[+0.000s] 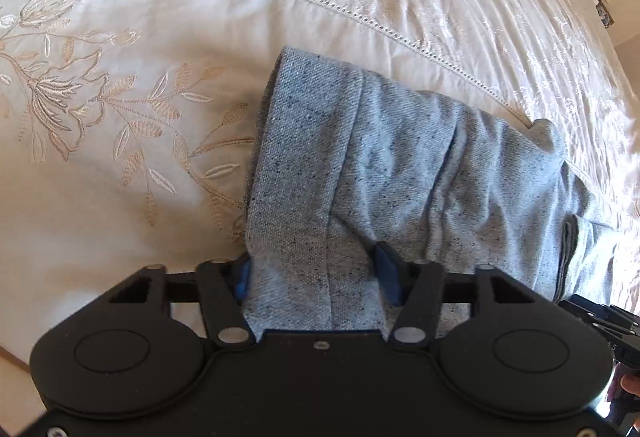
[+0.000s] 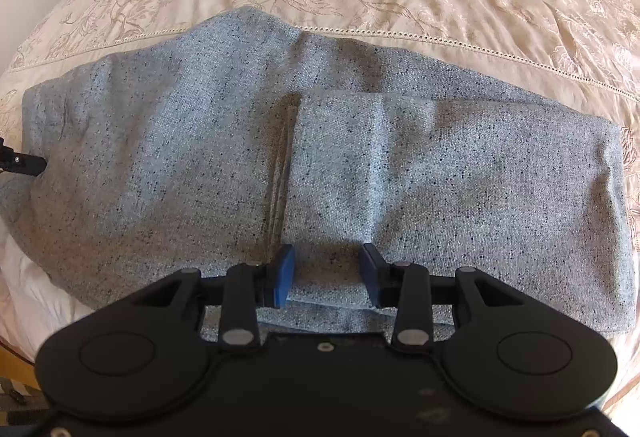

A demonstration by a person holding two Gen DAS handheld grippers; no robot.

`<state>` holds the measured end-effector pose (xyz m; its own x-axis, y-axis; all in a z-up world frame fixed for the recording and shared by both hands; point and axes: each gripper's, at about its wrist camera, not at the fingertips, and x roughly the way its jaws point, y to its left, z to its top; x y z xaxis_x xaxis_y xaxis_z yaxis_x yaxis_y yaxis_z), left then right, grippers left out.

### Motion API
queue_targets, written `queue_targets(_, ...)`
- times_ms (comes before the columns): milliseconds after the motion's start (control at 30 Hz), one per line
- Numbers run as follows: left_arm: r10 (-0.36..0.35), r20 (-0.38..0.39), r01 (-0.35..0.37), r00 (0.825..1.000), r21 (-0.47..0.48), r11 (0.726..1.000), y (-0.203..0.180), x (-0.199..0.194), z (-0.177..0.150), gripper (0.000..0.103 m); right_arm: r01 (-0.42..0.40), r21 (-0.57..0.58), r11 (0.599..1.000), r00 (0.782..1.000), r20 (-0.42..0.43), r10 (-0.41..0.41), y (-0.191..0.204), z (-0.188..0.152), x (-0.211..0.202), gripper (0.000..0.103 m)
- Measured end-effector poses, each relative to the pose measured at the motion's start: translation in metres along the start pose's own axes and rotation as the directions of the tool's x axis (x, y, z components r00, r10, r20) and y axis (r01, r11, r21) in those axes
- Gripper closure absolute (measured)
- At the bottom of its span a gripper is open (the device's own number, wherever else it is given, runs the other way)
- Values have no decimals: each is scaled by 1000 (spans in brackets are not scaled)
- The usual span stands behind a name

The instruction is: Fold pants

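On the left, the left gripper point(image 1: 314, 277) pinches a bunch of the pants point(image 1: 400, 173) at their near left end; the grey cloth fills the gap between its blue pads. The pants lie across the bed point(image 1: 120, 37), on the cream cover, already doubled: one layer lies over the right half, with its edge near the middle. On the right, the right gripper point(image 2: 326, 273) stands at the near edge, its pads on both sides of a ridge of cloth. If they press it, I cannot tell. I think one more fold is left.
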<state>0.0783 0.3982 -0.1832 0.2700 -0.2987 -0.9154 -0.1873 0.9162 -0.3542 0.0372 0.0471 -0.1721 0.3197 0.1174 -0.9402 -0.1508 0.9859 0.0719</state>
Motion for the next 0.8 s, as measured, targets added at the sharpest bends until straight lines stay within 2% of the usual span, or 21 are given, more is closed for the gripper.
queue_targets(133, 10, 69, -13, 998, 40, 999, -14, -26, -3, 69, -14, 10, 1000, 1000, 16, 14, 2, -1, -8, 63)
queue_targets(167, 8, 84, -12, 996, 42, 999, -15, -33, -3, 77, -19, 12, 1000, 999, 28, 19, 4, -2, -12, 63)
queue_targets(333, -20, 135, 18, 991, 12, 1000, -20, -63, -5, 81, -27, 37, 999, 988, 150, 21, 7, -4, -39, 65)
queue_targets(400, -16, 153, 13, 988, 21, 1000, -27, -69, -6, 82, -28, 39, 999, 986, 163, 21, 8, -6, -44, 65)
queue_targets(467, -3, 166, -4, 986, 42, 999, -36, -72, -5, 82, -33, 25, 999, 991, 134, 30, 11, -9, -40, 65)
queue_targets(567, 4, 182, -15, 983, 61, 998, -46, -79, -8, 82, -13, -22, 1000, 1000, 3, 14, 18, -17, -18, 69)
queue_targets(667, -7, 206, -13, 978, 94, 996, -56, -88, -9, 82, -11, -45, 999, 1000, 4, 12, 20, -26, -6, 69)
queue_targets(800, -16, 233, -15, 972, 132, 991, -72, -99, -9, 83, -24, -14, 1000, 1000, -20, 24, 19, -19, -7, 67)
